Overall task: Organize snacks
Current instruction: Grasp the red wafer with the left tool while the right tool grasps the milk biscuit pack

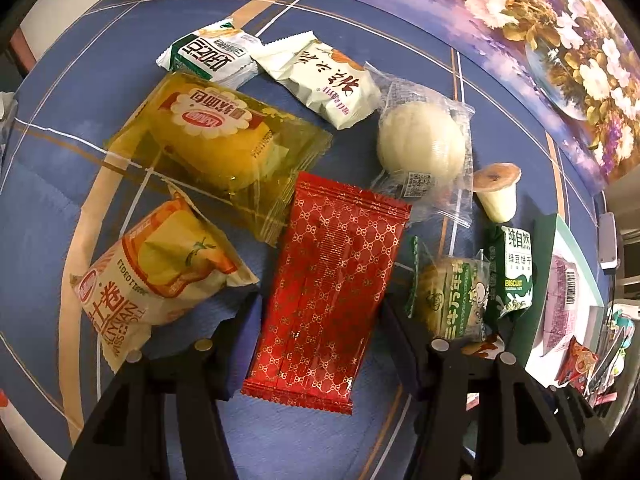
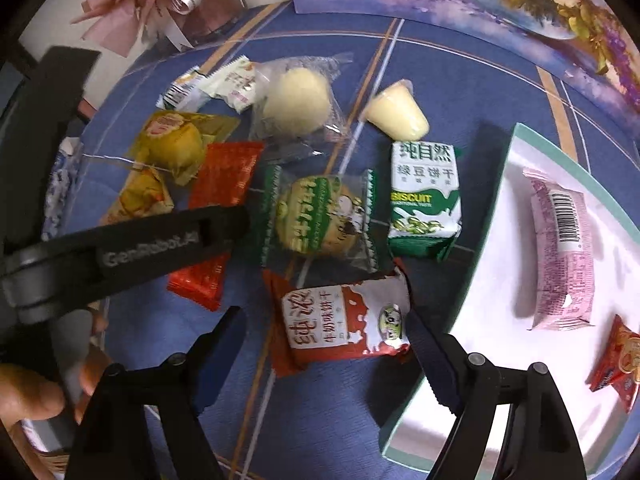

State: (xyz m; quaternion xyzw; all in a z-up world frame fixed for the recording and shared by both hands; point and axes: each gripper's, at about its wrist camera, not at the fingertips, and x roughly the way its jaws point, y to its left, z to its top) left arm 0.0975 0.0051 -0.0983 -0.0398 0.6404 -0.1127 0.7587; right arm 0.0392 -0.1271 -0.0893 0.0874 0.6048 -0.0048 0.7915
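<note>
Red foil caught our eye first: the red patterned packet (image 1: 326,288) lay flat on the blue worktop (image 1: 72,208), between the spread fingers of our left gripper (image 1: 320,316), which pinched nothing. At its 11 o'clock sat the yellow cake packet (image 1: 218,148), at 9 o'clock the roll packet (image 1: 156,272), at 1 o'clock the white bun (image 1: 422,144).

Our right gripper (image 2: 326,328) was likewise spread, straddling the red-and-white biscuit packet (image 2: 344,320) without closing on it. At 12 o'clock lay the green cookie packet (image 2: 320,216); at 3 o'clock the white tray (image 2: 500,240) held a pink packet (image 2: 560,256).
</note>
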